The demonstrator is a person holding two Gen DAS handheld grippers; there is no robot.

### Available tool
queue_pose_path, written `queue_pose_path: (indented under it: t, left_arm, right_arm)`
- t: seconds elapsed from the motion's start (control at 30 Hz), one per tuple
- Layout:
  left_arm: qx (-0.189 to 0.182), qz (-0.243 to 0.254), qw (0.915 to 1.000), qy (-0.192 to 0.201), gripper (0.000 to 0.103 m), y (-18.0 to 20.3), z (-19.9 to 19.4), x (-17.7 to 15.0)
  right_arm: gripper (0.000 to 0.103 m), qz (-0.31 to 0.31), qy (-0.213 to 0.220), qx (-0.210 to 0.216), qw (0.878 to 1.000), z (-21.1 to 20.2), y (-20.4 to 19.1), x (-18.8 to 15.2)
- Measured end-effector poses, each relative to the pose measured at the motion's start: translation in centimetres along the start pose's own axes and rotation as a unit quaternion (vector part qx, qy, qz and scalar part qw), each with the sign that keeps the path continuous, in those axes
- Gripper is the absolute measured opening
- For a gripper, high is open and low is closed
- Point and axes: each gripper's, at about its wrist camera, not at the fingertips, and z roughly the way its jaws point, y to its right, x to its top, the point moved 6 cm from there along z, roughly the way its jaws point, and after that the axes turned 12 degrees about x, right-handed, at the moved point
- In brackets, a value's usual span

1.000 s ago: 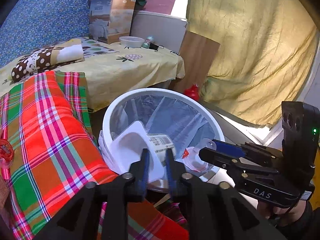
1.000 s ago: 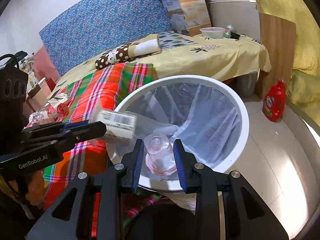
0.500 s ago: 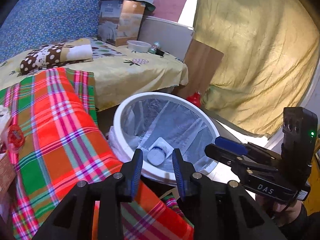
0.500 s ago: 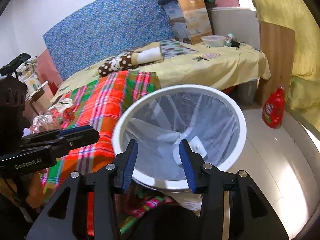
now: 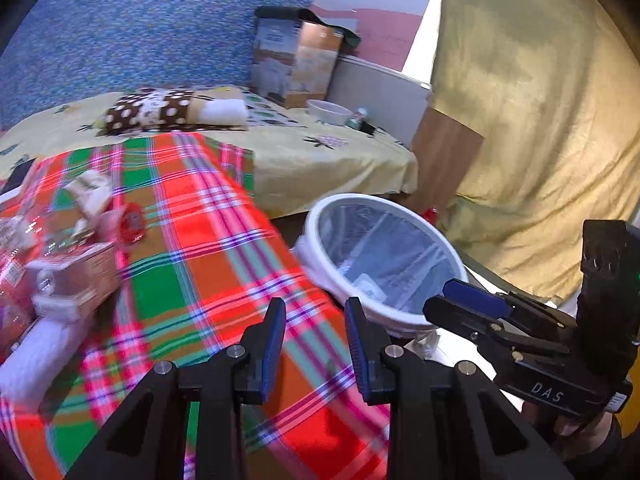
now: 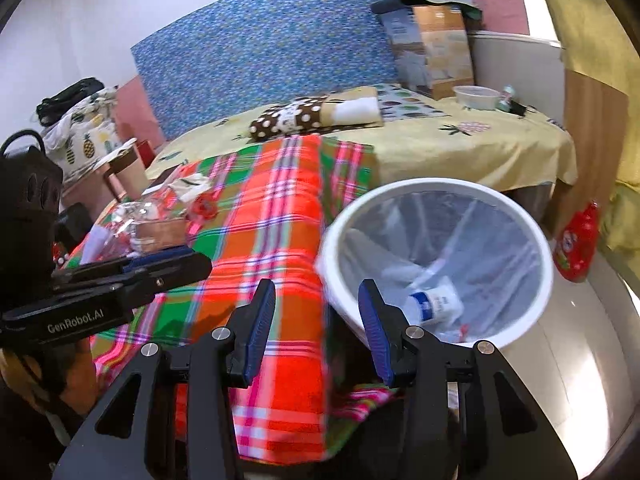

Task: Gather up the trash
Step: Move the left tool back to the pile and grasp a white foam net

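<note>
Yellow curtain and a blue headboard frame the bed, where one plaid blanket (image 6: 276,216) carries a blurred heap of trash (image 5: 68,264) at its far end. One white bin (image 6: 436,192) stands beside the blanket, lined with a clear bag; one white labelled container (image 6: 436,304) lies inside. Two grippers hover, left gripper (image 5: 314,344) and right gripper (image 6: 316,328), both with jaws apart and empty.

A round white plastic bin (image 6: 434,200) lined with a clear bag stood on the floor just right of the plaid blanket, a white blue-labelled container (image 6: 436,304) lying inside. A blurred pile of wrappers and cartons (image 5: 60,264) lay at the blanket's far left.
</note>
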Motion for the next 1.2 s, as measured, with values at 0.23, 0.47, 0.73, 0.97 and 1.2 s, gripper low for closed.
queue_pose_path:
  t: [0.23,0.47,0.73,0.97,1.2]
  left_arm:
    - [0.037,-0.026,0.9989,0.015,0.030,-3.8,-2.4,-1.2]
    - [0.077,-0.056,0.9952,0.022,0.030,-7.9,-4.3,-2.1]
    - [0.135,-0.085,0.9866,0.033,0.031,-14.0,-5.5,-1.9]
    - [0.158,-0.085,0.9835,0.022,0.042,-17.2,-4.1,-2.2]
    - [0.152,-0.059,0.9866,-0.013,0.043,-17.0,-2.1,-3.3]
  right_arm:
    - [0.046,-0.007,-0.026,0.042,0.999,1.8,-2.9,-0.2]
    - [0.046,-0.032,-0.039,0.071,0.996,3.0,-6.1,-0.5]
    - [0.059,-0.039,-0.039,0.086,0.995,4.4,-8.1,0.3]
    - [0.059,-0.055,-0.048,0.088,0.993,5.6,-9.0,0.7]
    - [0.059,-0.051,-0.057,0.084,0.994,6.1,-8.8,0.6]
